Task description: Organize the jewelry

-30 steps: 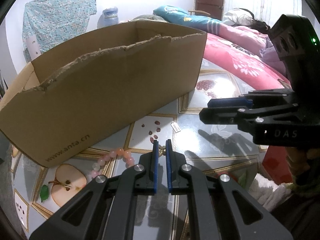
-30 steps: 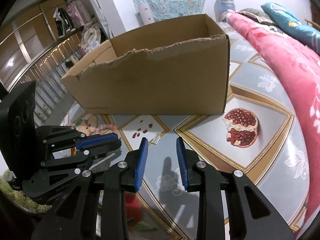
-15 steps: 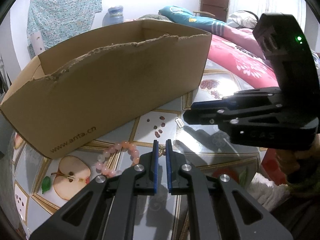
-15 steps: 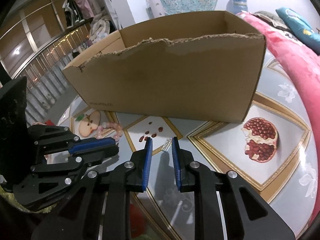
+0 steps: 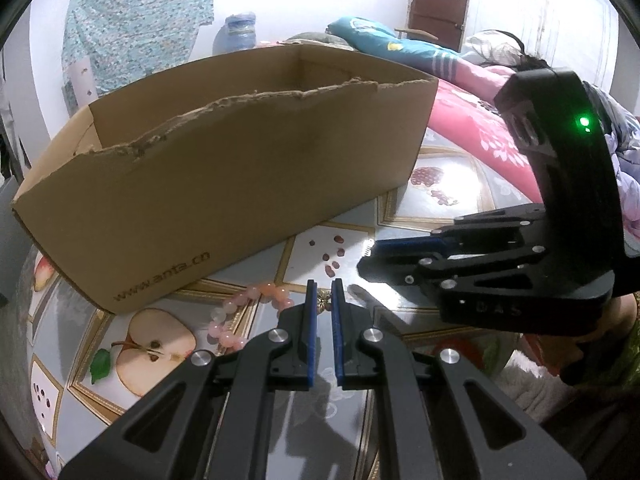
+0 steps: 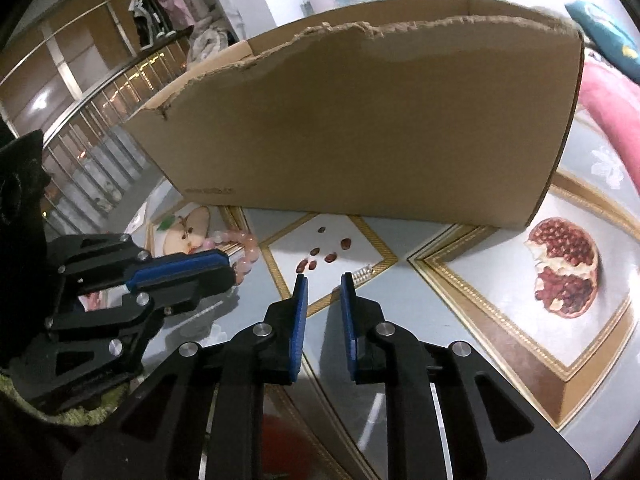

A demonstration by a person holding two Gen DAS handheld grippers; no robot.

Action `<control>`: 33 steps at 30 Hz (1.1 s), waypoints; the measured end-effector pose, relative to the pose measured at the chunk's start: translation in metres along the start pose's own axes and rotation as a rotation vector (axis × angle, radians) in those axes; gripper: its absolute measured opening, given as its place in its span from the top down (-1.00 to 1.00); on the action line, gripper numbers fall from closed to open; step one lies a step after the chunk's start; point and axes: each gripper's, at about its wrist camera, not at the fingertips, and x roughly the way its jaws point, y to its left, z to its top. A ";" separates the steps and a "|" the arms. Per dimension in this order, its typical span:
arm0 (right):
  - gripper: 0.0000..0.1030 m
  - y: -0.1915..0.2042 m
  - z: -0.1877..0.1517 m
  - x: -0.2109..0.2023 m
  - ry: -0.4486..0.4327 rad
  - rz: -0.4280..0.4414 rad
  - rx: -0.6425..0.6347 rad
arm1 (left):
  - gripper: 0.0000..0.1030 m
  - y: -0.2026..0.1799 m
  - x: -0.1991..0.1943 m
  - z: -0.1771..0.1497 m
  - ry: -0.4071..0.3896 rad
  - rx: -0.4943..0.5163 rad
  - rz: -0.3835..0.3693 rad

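Both grippers sit low over the glass table (image 6: 500,304), in front of the torn cardboard box (image 5: 224,184).

Left gripper (image 5: 322,300): jaws nearly closed, a thin slit between the blue pads. A small brass-coloured bit, probably the bracelet's charm, shows in that slit at the tips. Can't tell if the pads really pinch it or just hover over it. The pink bead bracelet (image 5: 248,308) lies curled on the table just left of those tips, near the box's front wall, next to the printed apple.

Right gripper (image 6: 323,280): jaws have just been closing, now narrow but still apart, nothing between them. Its target looks like the small silver clip (image 6: 365,271), lying on the table just beyond the right fingertip, beside the printed seeds. From the left wrist view the same clip sits right at the right gripper's tips. Not gripped yet.

Step in hand, as I read it: 2 pickups running at once, left on the bracelet, right lining up on the clip. Nothing visible in the box so far, though its floor is hidden from here.

Next move calls for:
- right: slide forward and a touch to the right so the clip lands between the pads, then close. It's flat and tiny on slick glass, so it will likely skid; tips need to touch the table.
- left: confirm the grip holds, lift, and expect the beads to dangle.
- both: clear the box's ragged front edge before dropping in.
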 end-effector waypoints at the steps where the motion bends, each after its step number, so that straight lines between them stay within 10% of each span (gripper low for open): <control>1: 0.70 0.000 0.001 -0.003 -0.008 -0.015 -0.007 | 0.88 0.000 0.000 0.000 -0.001 0.000 0.002; 13: 0.57 0.015 0.004 0.010 -0.009 -0.169 -0.208 | 0.88 0.009 -0.005 0.001 -0.008 -0.017 0.005; 22: 1.00 0.014 0.011 0.013 0.023 -0.122 -0.202 | 0.88 0.014 -0.007 0.001 -0.017 -0.025 0.003; 33: 0.99 0.006 0.006 0.000 0.032 -0.097 -0.140 | 0.88 0.017 -0.010 0.000 -0.019 -0.032 0.006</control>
